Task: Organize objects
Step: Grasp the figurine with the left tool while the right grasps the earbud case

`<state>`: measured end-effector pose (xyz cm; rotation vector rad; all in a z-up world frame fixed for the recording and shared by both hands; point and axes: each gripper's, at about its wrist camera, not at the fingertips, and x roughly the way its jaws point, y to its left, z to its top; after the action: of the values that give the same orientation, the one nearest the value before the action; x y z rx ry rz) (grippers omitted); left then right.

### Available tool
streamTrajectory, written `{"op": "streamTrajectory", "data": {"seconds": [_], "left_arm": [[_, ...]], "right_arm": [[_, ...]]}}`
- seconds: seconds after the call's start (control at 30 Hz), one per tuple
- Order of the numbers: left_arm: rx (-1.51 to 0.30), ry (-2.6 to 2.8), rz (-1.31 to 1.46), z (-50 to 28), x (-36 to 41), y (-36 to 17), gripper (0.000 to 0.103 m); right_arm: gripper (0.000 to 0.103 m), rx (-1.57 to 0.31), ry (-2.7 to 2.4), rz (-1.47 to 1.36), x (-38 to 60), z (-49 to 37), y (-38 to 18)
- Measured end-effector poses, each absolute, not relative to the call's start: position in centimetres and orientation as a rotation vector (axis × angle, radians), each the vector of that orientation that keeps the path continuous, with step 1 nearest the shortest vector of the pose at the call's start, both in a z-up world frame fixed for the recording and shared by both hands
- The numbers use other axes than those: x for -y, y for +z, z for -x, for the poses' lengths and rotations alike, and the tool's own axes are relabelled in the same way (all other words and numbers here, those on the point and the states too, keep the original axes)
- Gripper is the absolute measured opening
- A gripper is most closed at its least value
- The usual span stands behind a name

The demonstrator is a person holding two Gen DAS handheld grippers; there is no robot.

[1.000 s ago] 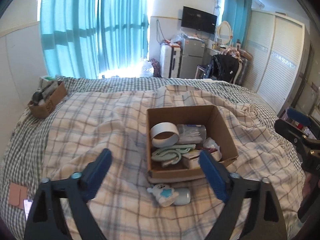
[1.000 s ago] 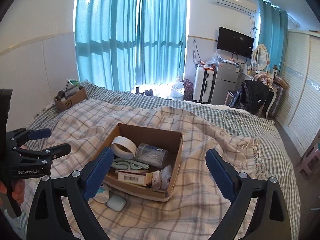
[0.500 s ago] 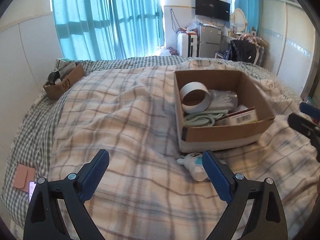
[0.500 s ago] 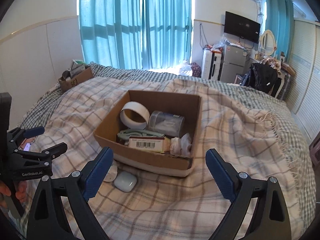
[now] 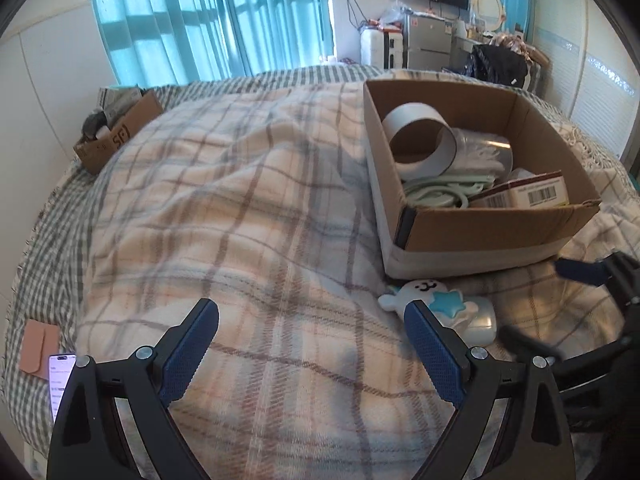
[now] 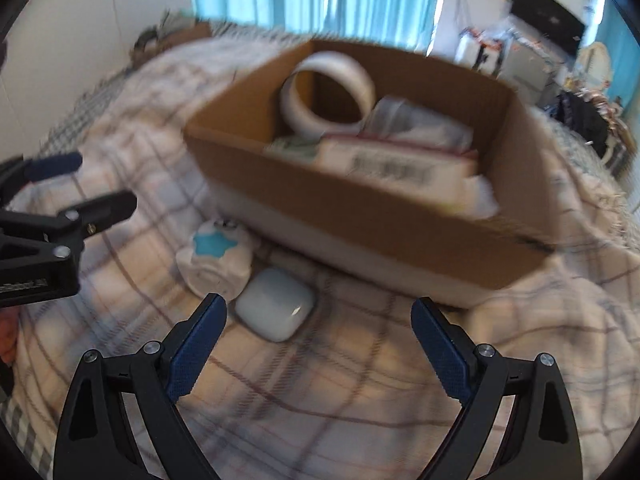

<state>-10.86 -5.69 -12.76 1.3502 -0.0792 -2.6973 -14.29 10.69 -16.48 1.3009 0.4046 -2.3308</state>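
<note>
A cardboard box [image 5: 496, 228] [image 6: 360, 208] sits on the plaid blanket and holds a white tape roll [image 5: 424, 140] [image 6: 328, 92], a clear jar, a green cord and a barcoded carton [image 5: 524, 196] [image 6: 400, 164]. In front of it lie a white plush toy with a blue star [image 5: 432, 296] [image 6: 216, 256] and a white earbud case [image 6: 276, 308] [image 5: 482, 324]. My left gripper [image 5: 312, 344] is open and empty, left of the toy. My right gripper [image 6: 320, 340] is open and empty, low over the blanket just right of the case.
A second small cardboard box [image 5: 116, 136] with items stands at the bed's far left edge. A phone [image 5: 60, 380] and a tan card holder [image 5: 40, 344] lie at the near left. Curtains, a fridge and wardrobes are beyond the bed.
Both grippers have come down and forward toward the box. The right one has closed in on the earbud case and toy, and its view is now motion-blurred.
</note>
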Motion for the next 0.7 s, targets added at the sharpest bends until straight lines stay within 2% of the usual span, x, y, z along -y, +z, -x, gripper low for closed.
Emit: {"op": "streamTrajectory", "data": {"seconds": [0.2, 0.3, 0.37, 0.47, 0.5, 0.7], "left_arm": [[-0.017, -2.707, -1.368, 11.1, 7.0, -13.2, 0.096], [-0.063, -2.692, -1.384, 11.2, 7.4, -13.4, 0.096], [-0.072, -2.691, -1.387, 11.2, 7.4, -13.4, 0.096], [-0.052, -2.681, -1.394, 11.2, 7.0, -13.5, 0.096], [-0.03, -2.67, -1.396, 11.2, 6.7, -13.5, 0.096], [0.115, -2.635, -1.393, 10.9, 4.5, -13.2, 0.096]], "right_arm": [[0.083, -0.462, -2.262, -1.391, -8.4, 15.6, -19.6], [0.083, -0.464, -2.225, -1.419, -7.8, 16.1, -20.6], [0.078, -0.453, -2.203, -1.433, -7.6, 16.4, -21.1], [0.06, -0.423, -2.164, -1.44, -7.5, 16.4, -21.4], [0.057, -0.432, -2.169, -1.437, -7.6, 16.3, -21.3], [0.057, -0.457, -2.217, -1.34, -9.6, 13.8, -18.1]]}}
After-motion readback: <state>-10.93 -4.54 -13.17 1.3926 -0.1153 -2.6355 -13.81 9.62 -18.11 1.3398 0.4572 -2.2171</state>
